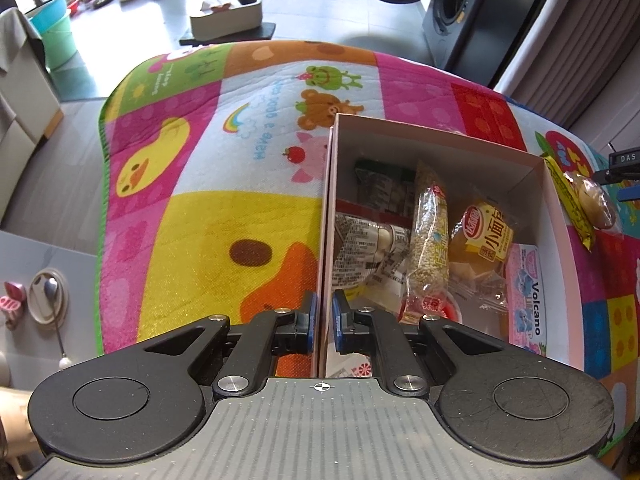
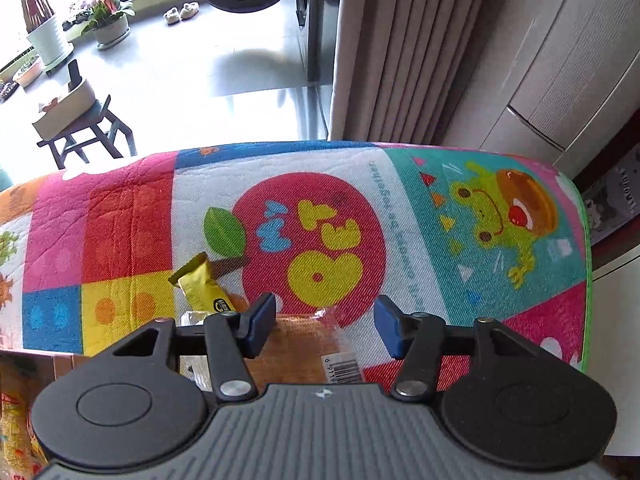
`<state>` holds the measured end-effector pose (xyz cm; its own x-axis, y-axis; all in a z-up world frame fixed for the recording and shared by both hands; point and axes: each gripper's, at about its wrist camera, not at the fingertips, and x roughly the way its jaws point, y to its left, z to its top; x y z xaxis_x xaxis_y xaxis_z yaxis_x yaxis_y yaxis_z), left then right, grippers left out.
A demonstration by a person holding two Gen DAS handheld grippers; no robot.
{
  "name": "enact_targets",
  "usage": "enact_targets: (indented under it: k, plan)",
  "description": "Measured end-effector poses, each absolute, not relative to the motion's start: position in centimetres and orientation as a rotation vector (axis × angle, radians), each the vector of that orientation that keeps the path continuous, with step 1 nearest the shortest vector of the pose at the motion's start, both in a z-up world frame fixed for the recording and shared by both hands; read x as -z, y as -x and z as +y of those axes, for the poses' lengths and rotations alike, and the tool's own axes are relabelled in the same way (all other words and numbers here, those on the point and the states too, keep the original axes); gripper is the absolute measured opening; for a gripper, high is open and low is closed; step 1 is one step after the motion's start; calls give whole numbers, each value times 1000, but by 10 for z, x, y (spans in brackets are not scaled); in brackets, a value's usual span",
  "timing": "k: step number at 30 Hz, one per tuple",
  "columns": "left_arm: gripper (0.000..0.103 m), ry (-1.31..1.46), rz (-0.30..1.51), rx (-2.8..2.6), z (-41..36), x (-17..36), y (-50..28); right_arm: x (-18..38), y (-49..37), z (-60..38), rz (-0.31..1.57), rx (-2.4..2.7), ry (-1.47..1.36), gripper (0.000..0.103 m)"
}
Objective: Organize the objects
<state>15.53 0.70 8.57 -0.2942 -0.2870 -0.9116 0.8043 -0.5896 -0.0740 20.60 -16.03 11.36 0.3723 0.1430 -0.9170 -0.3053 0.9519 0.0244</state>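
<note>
Mat: patchwork of pink, yellow, orange, red, green and white panels with cartoon duck, frog and bear prints. Box, centre right of the left wrist frame: pale pink walls. Right wrist frame, centre left: yellow wrapper; gripper pads blue on black arms.

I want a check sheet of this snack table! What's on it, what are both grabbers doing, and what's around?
Surface: colourful cartoon mat covers the table.
Job's things: open pink box holds several snack packs, among them a small bread pack and a pink Volcano pack. Outside it, on the mat, lie a yellow bar and a wrapped bun.
Clutter: nothing seen on the mat.
Grippers: left gripper is shut on the box's left wall; right gripper is open over the wrapped bun.
Cables: nothing seen.
Surroundings: washing machine, plant pots, stool, curtain.
</note>
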Motion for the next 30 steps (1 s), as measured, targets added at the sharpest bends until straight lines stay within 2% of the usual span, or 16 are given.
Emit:
enact_targets:
  k: [5,8,11,12,14,19,22,28,30]
  plan:
    - [11,-1220,702,1953,6,-84,-154,-117,-167,-185,1261,-316,118,55]
    - [11,-1234,694,1957,7,-83,-153,-116,-134,-194,1327,-353,137,59]
    - [11,-1264,666,1973,9,-81,-152,-120,-101,-194,1300,-386,220,61]
    - [11,-1271,659,1977,10,-81,-151,-122,-93,-193,1277,-390,246,65]
    - [11,-1284,650,1985,10,-80,-151,-129,-82,-189,1219,-407,283,67]
    - [11,-1304,642,1998,12,-77,-153,-139,-84,-159,1096,-505,363,66]
    - [11,-1303,650,2006,11,-77,-155,-128,-107,-151,1091,-417,344,65]
    - [11,-1306,659,2029,10,-76,-161,-92,-146,-182,1234,-239,165,66]
    - [11,-1308,667,2031,10,-75,-162,-92,-142,-193,1262,-226,110,62]
